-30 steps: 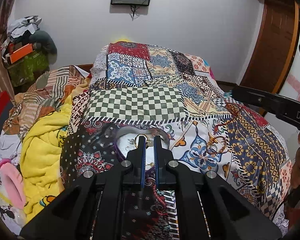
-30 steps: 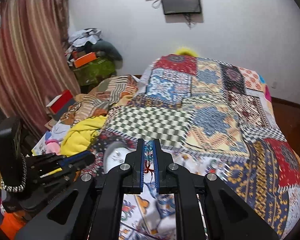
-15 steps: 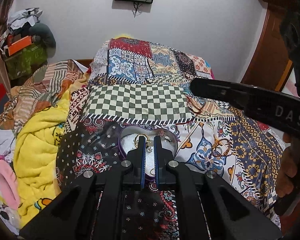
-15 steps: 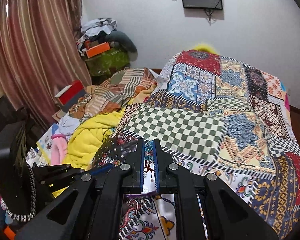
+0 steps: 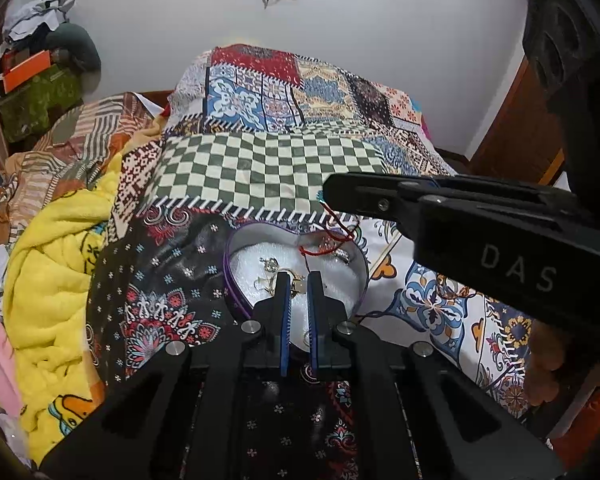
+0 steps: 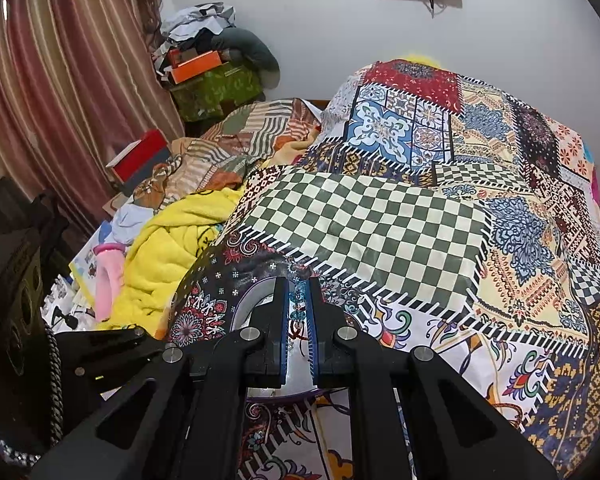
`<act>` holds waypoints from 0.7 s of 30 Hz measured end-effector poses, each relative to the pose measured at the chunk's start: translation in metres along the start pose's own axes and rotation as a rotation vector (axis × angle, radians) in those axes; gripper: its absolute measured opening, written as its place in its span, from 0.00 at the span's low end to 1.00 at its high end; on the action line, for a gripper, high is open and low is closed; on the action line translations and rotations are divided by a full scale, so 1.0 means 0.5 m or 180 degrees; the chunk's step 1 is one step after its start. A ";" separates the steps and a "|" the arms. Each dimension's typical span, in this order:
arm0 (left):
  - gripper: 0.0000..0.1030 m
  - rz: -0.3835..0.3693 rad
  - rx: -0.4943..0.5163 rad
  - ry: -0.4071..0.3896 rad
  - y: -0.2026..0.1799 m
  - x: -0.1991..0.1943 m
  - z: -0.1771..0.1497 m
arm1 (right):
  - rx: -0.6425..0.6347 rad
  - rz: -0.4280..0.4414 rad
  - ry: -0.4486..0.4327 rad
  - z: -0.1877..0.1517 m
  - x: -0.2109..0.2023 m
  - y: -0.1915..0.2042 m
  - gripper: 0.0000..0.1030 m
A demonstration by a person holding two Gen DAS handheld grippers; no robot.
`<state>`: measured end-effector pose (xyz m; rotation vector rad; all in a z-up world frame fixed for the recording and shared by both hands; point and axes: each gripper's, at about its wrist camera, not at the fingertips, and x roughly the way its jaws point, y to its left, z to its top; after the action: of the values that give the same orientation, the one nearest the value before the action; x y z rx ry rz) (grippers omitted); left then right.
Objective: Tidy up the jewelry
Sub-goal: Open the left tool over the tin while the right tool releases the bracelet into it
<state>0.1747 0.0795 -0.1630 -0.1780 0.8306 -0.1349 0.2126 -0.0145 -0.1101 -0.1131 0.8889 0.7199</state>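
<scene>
One heart-shaped tin [image 5: 236, 264] on one patchwork bedspread [image 5: 260, 164]. One red-threaded beaded piece [image 5: 336, 236]. Two grippers: left [image 5: 298, 280], right [image 6: 298, 284]. One yellow blanket [image 5: 56, 280]. Small gold items inside tin: count indeterminate.

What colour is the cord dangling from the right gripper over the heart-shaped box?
Red; the cord shows best in the left wrist view, hanging from the right gripper.

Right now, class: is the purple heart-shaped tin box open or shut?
Open: the purple heart-shaped tin box has no lid, showing white padding and jewelry inside.
</scene>
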 end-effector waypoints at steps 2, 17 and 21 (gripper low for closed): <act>0.05 -0.0013 -0.0012 0.0009 0.002 0.002 0.000 | -0.0012 0.0018 0.0019 0.001 0.004 0.001 0.07; 0.25 0.0149 -0.0095 -0.0108 0.009 -0.035 0.014 | 0.0139 0.0088 0.0100 -0.001 -0.023 -0.016 0.13; 0.26 0.0188 -0.0128 -0.0209 0.007 -0.064 0.029 | 0.0180 0.0037 0.0030 -0.002 -0.053 -0.029 0.13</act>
<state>0.1645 0.0907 -0.1311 -0.1943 0.7727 -0.0566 0.2097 -0.0400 -0.0940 -0.0613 0.9186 0.7051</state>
